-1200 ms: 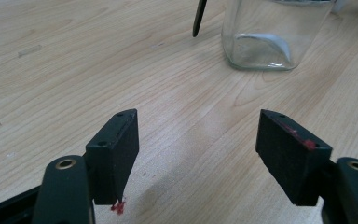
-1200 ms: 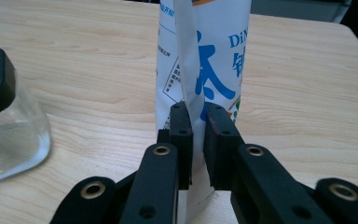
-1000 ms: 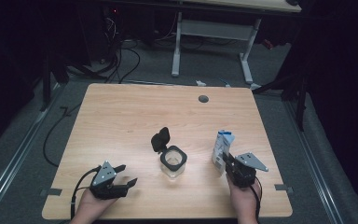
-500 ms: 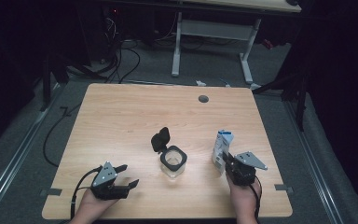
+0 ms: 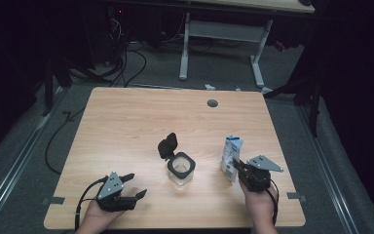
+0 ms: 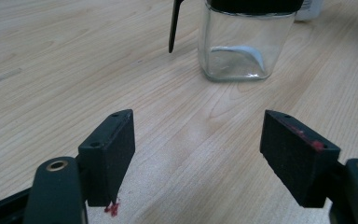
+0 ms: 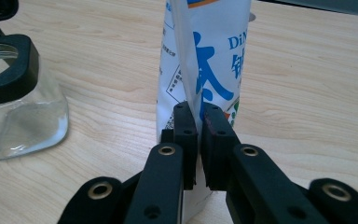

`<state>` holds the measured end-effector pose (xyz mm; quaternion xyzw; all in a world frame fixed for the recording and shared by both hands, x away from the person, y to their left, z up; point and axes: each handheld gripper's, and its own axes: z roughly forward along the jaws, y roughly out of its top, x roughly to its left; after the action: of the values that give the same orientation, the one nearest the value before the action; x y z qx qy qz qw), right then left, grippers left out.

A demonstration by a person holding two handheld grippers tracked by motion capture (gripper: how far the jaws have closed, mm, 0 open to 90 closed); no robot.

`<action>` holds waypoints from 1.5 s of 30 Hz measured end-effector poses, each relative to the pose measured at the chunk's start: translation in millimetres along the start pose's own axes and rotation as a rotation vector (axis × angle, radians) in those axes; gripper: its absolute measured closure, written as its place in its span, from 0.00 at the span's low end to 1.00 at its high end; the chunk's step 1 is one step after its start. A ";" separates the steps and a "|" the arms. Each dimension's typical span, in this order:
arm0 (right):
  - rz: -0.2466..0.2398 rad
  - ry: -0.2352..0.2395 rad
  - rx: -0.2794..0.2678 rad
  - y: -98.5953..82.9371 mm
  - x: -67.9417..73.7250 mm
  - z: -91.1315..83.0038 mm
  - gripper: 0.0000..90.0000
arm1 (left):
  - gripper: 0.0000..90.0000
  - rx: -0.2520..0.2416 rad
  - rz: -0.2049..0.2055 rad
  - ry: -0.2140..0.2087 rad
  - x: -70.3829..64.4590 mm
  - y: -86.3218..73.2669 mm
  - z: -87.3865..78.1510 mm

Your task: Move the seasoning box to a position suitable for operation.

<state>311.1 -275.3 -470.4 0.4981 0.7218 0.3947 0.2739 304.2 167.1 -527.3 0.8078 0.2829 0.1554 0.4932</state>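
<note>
A white and blue carton (image 5: 232, 156) (image 7: 205, 70) stands upright at the table's right. My right gripper (image 5: 239, 169) (image 7: 199, 119) is shut on the carton's side seam. A square clear glass jar (image 5: 180, 169) (image 6: 244, 42) (image 7: 14, 102) with a black rim stands at mid-table, its black flip lid (image 5: 168, 145) (image 6: 175, 23) hinged up and back. My left gripper (image 5: 136, 186) (image 6: 198, 140) rests low near the front left edge, jaws wide open with bare wood between them, pointing toward the jar.
The wooden table (image 5: 126, 126) has a round cable hole (image 5: 212, 103) at the back right. Tape strips mark the front corners (image 5: 53, 200) (image 5: 294, 197). Behind the table, cables (image 5: 126, 63) and a white desk frame (image 5: 221, 44) stand on the floor.
My left gripper has shifted slightly back toward the table's front edge. The right gripper and the carton have stayed put.
</note>
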 end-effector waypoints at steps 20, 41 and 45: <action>-0.082 0.115 0.179 30.8 7.6 -12.6 0.96 | 0.30 -0.011 -0.007 0.000 3.0 -1.6 -2.2; -0.161 0.160 0.451 61.6 9.4 -10.0 0.96 | 0.30 -0.004 0.003 -0.018 1.4 -2.8 0.1; -0.196 0.159 0.502 66.6 10.4 -8.9 0.97 | 0.30 -0.003 0.005 -0.019 0.9 -2.7 0.0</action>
<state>333.9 -255.5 -409.5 0.4459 0.8608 0.2131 0.1214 304.1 168.6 -529.7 0.8093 0.2757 0.1493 0.4967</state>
